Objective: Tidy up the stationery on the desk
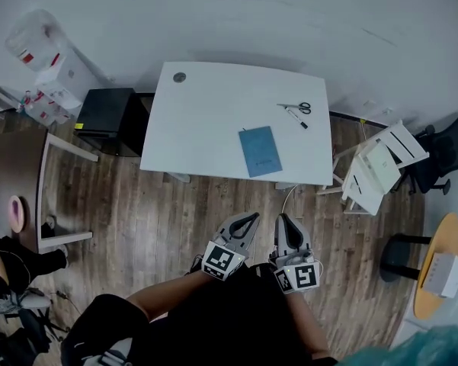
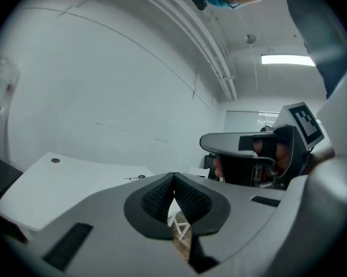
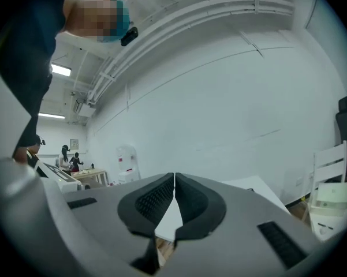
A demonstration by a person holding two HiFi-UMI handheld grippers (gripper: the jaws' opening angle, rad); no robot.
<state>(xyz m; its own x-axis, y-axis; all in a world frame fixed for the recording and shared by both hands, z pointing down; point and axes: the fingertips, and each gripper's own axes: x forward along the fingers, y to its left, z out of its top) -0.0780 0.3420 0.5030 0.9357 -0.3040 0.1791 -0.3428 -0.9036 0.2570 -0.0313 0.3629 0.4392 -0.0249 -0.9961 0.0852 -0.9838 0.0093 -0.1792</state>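
Grey left gripper (image 1: 252,216) and right gripper (image 1: 281,219), jaws pressed together on nothing, sit at lower centre over the wood-plank floor (image 1: 175,212). Beyond them, a white desk (image 1: 206,120) carries a blue notebook (image 1: 259,150) near its front edge. Scissors (image 1: 299,107) and a marker pen (image 1: 297,117) lie towards its upper right.

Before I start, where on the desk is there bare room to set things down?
The desk is bare across its left half, from the grommet at its far-left corner to the near edge and across to the notebook. A narrower bare patch lies between notebook and right edge. Crowded: far right, where scissors and pen lie close together.
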